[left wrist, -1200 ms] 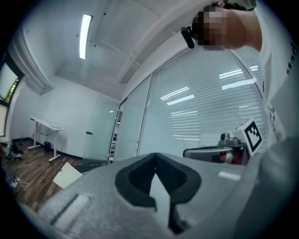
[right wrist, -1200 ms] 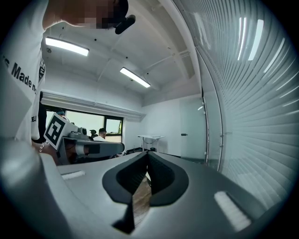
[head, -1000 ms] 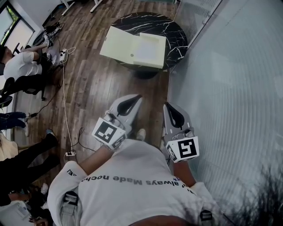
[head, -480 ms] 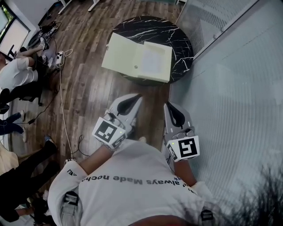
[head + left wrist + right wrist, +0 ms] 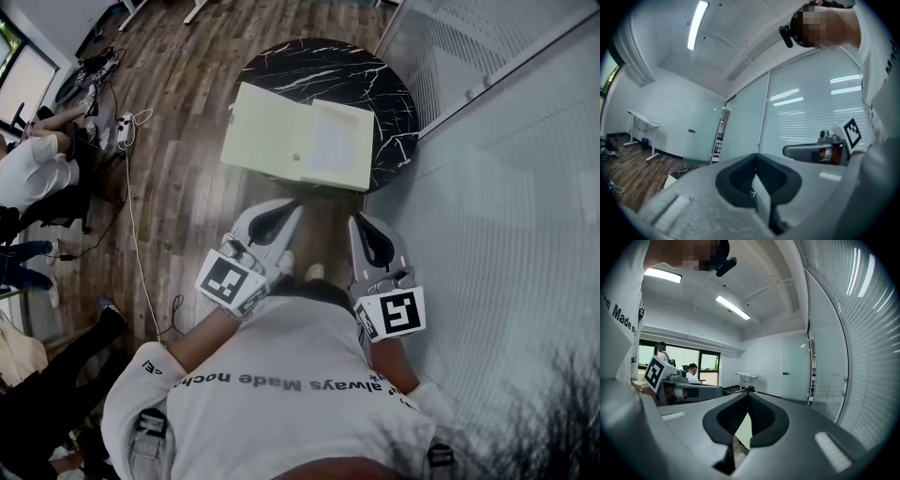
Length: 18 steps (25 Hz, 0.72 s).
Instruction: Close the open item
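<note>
Right, folder [image 5: 300,139] lies open on the round table [image 5: 323,66], straight ahead of both claws w/ a gap between, long axis running left-right across the view, spine approx mid. L claw [image 5: 292,205] and R claw [image 5: 359,221] are both pinched shut, nothing between the jaws, tips aimed at the folder's near edge; L sits nearer the spread flap, which overhangs the table's left rim, so prob that side gets swung over. Inside: one pale sheet [image 5: 336,141] on the right half, flap side bare
</note>
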### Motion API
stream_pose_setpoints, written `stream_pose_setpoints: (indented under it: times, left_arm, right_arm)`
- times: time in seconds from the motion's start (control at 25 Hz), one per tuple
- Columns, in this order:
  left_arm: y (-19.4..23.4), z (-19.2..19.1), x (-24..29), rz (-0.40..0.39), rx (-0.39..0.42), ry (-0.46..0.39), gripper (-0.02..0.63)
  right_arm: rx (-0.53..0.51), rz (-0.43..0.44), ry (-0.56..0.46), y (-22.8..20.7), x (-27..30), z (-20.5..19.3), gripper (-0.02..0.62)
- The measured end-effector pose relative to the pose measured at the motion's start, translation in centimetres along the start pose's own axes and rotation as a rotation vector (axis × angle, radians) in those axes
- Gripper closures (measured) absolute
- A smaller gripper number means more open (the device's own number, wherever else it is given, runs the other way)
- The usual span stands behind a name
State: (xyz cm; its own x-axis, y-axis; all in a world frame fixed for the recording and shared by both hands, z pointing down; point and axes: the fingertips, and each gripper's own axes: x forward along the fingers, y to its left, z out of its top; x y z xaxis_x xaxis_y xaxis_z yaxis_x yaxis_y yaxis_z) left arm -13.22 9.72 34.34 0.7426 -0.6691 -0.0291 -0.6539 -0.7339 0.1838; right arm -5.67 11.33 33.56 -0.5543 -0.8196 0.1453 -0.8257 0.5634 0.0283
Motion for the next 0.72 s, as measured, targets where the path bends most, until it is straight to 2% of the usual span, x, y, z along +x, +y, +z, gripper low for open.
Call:
stream_pose_setpoints:
  times: [0.36,0.72]
  left_arm:
    - [1.8,-0.8,3.2,0.010,-0.006,0.025,0.603]
    - [2.3,-1.3,12.2,0.021,-0.003,0.045,0.603]
  right_arm:
    - [0.018,0.007,-0.006,-3.0,2.4,-0.6,0.594]
    - [0.044,0.008,-0.022,-12.1,4.2,-1.1,0.594]
